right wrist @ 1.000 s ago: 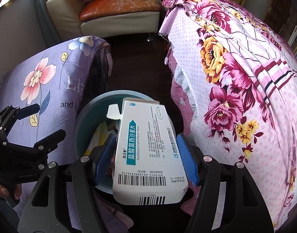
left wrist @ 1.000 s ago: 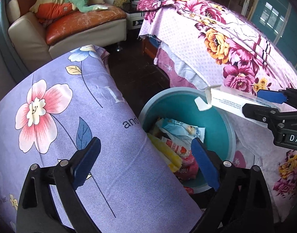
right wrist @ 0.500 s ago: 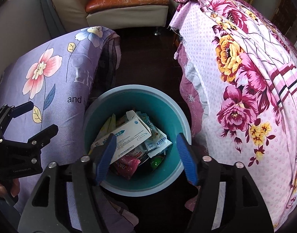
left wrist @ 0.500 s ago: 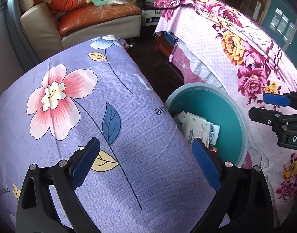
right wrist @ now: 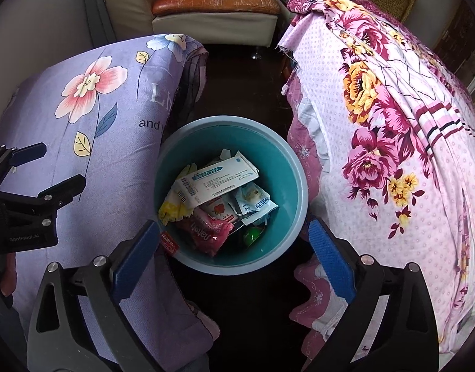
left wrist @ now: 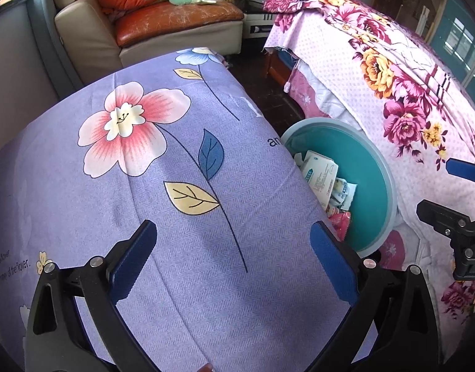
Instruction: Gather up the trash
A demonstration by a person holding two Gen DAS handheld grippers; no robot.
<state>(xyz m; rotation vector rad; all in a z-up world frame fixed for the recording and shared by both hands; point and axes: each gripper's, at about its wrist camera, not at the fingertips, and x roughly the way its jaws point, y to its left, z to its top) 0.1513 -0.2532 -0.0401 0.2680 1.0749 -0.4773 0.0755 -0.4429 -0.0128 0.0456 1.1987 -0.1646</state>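
A teal bin (right wrist: 294,167) stands on the dark floor between two covered surfaces. A white medicine box (right wrist: 218,179) lies on top of several wrappers inside it, among them a red wrapper (right wrist: 206,232). My right gripper (right wrist: 234,257) is open and empty above the bin's near rim. My left gripper (left wrist: 234,257) is open and empty above the purple floral cloth (left wrist: 144,170). The bin (left wrist: 377,161) and the box (left wrist: 319,170) show at the right of the left wrist view. The left gripper also shows at the left of the right wrist view (right wrist: 45,170).
The purple floral cloth (right wrist: 82,108) lies left of the bin and a pink floral cloth (right wrist: 392,124) right of it. A cream sofa with an orange cushion (right wrist: 212,3) stands at the back. Dark floor (right wrist: 237,93) runs between the cloths.
My right gripper opened and the white medicine box dropped into the bin. My left gripper moved left, away from the bin and over the purple cloth.
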